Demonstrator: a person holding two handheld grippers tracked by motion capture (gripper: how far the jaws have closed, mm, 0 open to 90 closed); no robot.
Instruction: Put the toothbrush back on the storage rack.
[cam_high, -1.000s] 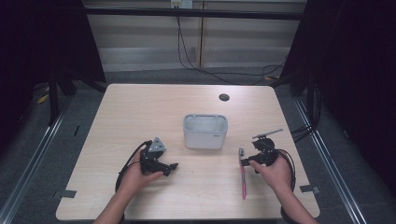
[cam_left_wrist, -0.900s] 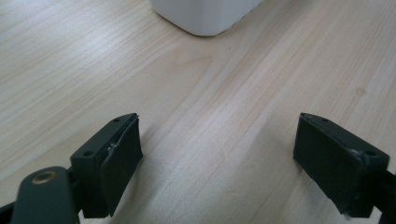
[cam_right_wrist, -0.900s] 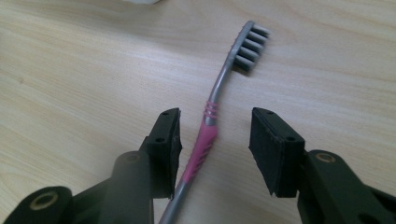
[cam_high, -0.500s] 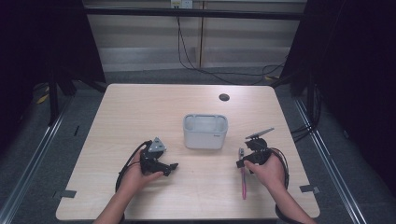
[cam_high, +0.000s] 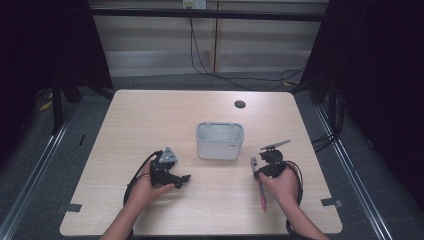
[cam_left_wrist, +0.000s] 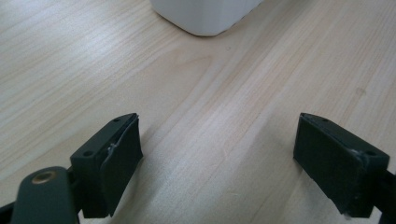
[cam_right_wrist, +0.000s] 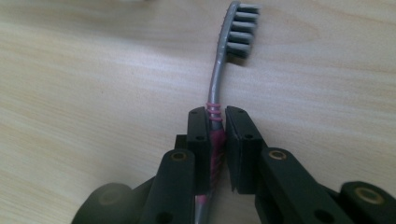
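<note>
A pink and grey toothbrush lies on the wooden table, bristle head pointing away from me. My right gripper is shut on the toothbrush at its pink ribbed neck, and the right gripper sits to the right of a white holder. My left gripper rests low over bare wood, jaws wide apart with nothing between them. In the high view the left gripper lies left of the holder, whose corner shows ahead of it.
A small dark round hole sits in the table near the far right. Dark curtains and cables stand behind the table. Bits of tape mark the front corners.
My right gripper moved left and toward me, down onto the toothbrush, and shut on its neck. The left gripper has not moved.
</note>
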